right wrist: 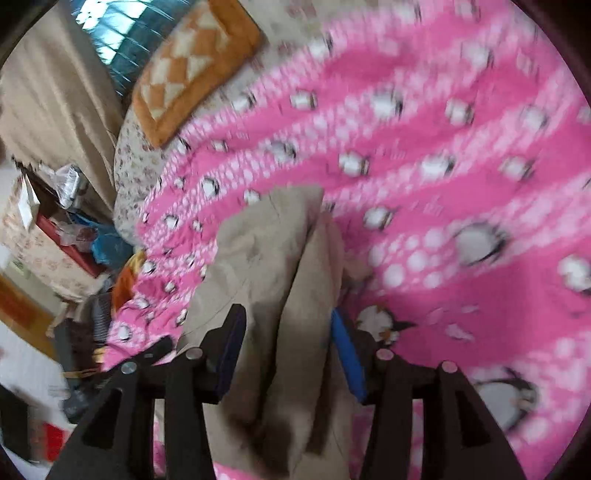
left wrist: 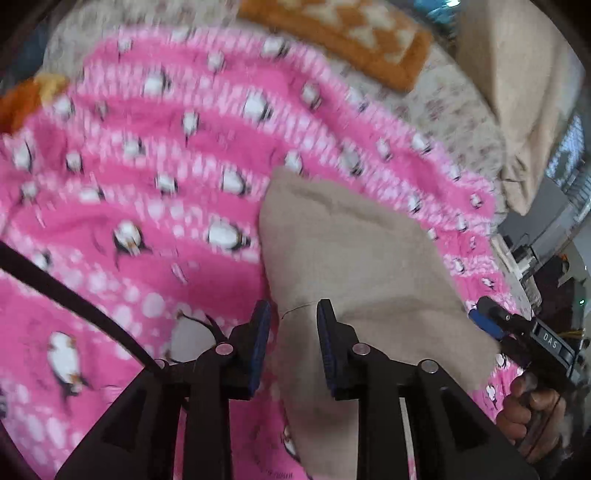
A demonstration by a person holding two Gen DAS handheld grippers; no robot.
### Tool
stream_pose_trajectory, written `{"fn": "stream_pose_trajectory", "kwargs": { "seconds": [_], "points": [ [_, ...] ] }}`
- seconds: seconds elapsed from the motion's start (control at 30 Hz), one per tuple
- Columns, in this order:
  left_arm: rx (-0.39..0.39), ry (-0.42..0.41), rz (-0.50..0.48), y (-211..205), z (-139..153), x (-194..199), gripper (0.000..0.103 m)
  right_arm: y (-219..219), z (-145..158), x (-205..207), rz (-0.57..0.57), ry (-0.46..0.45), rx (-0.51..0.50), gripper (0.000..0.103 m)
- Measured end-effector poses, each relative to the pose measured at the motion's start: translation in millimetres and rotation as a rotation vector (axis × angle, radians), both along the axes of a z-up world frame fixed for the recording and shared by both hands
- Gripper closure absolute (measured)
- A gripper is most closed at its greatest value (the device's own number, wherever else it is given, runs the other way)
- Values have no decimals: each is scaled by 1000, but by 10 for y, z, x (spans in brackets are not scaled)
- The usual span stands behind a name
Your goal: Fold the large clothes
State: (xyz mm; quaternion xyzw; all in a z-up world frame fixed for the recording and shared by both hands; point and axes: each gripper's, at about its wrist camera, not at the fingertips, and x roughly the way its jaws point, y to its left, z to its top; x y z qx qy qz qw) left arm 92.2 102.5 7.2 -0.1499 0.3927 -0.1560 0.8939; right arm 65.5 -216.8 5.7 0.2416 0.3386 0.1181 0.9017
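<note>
We are working over a bed covered by a pink penguin-print blanket [left wrist: 147,206], and the beige garment [left wrist: 351,258] lies bunched on it in the near middle, running up between both tools. Our left gripper [left wrist: 291,332] has its fingers [left wrist: 327,343] standing visibly apart, with the cloth edge in the gap but not pinched. Our right gripper [right wrist: 288,350] straddles a thick fold of the same garment [right wrist: 273,266]; its fingers [right wrist: 347,354] sit beside the fold, and we cannot see them pressing it.

The risk, as we judge it, is that neither tool truly holds fabric: any lift would let the fold slump and unroll. Closing here could also catch the fleece blanket with the garment and drag it along. An orange patterned cushion [left wrist: 340,33] lies at the far edge.
</note>
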Motion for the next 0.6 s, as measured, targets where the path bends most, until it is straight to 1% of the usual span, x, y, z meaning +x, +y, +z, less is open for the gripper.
{"fn": "stream_pose_trajectory", "kwargs": {
  "seconds": [0.07, 0.1, 0.13, 0.17, 0.2, 0.23, 0.27, 0.3, 0.33, 0.37, 0.4, 0.43, 0.5, 0.53, 0.6],
  "points": [
    [14, -75, -53, -98, 138, -189, 96, 232, 207, -170, 1, -102, -154, 52],
    [1, -90, -86, -164, 164, -251, 96, 359, 270, -235, 26, -148, -212, 52],
    [-11, -88, -112, -208, 164, -272, 96, 534, 335, -319, 90, -200, -258, 56],
    [-19, -61, -156, -318, 117, -279, 97, 672, 335, -343, 156, -214, -282, 72],
    [-13, -33, -177, -402, 70, -257, 97, 760, 306, -326, 187, -196, -304, 80],
    [8, 9, -192, -500, -22, -227, 97, 848, 202, -265, 213, -137, -337, 86],
    [26, 55, -206, -577, -116, -189, 97, 880, 18, -175, 215, -42, -378, 88],
    [51, 120, -227, -666, -265, -140, 97, 863, -144, -112, 207, 37, -406, 92],
    [68, 154, -235, -716, -350, -116, 97, 814, -341, -48, 206, 120, -416, 93],
    [85, 162, -227, -750, -407, -107, 97, 774, -401, -52, 218, 115, -403, 93],
    [89, 152, -215, -765, -412, -102, 97, 785, -384, -63, 230, 100, -416, 93],
    [82, 152, -208, -764, -416, -103, 96, 807, -353, -77, 245, 96, -445, 93],
    [44, 162, -195, -729, -447, -79, 93, 795, -347, -108, 257, 96, -446, 92],
    [18, 170, -187, -706, -456, -69, 90, 765, -355, -130, 261, 97, -431, 91],
    [-7, 170, -195, -714, -449, -65, 76, 735, -344, -129, 271, 105, -415, 91]
  ]
}}
